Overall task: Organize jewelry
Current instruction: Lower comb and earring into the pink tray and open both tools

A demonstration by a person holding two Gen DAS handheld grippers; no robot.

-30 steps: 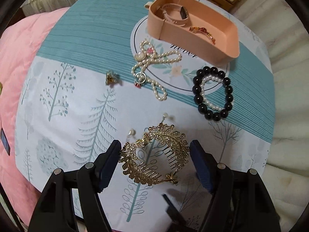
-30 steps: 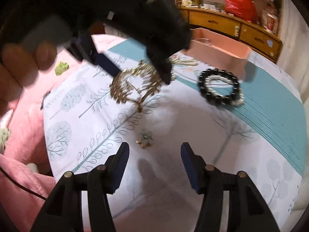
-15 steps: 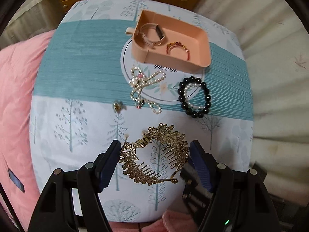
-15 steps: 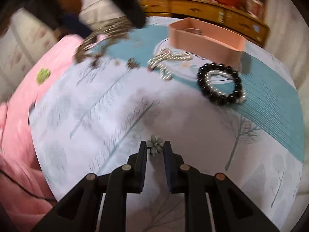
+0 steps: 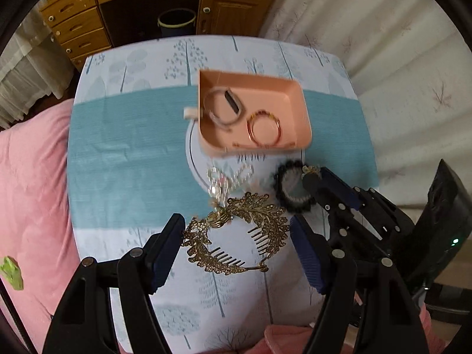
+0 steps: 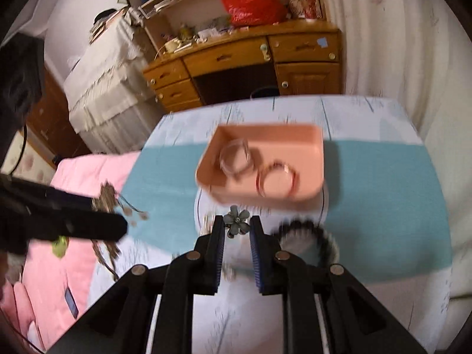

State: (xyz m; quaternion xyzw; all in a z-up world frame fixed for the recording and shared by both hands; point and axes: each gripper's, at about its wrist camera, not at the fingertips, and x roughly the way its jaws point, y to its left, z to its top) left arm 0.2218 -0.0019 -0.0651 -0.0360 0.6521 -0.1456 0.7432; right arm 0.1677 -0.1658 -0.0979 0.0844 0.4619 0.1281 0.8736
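In the pink tray, watch and bangle, left gripper clasping gold comb, right gripper pinching flower earring.

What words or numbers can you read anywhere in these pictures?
None can be read.
Tablecloth: dark marks in its white circle, just below the pink tray, look like lettering, but they are blurred and partly hidden.
Blue sticker on the wooden drawer: no text shows.
Red bag and shelf clutter: too blurred to tell.

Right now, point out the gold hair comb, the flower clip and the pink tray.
gold hair comb (image 5: 236, 233), left wrist view, leafy gold band.
flower clip (image 6: 237, 220), right wrist view, flower's centre.
pink tray (image 6: 259, 196), right wrist view, near wall.
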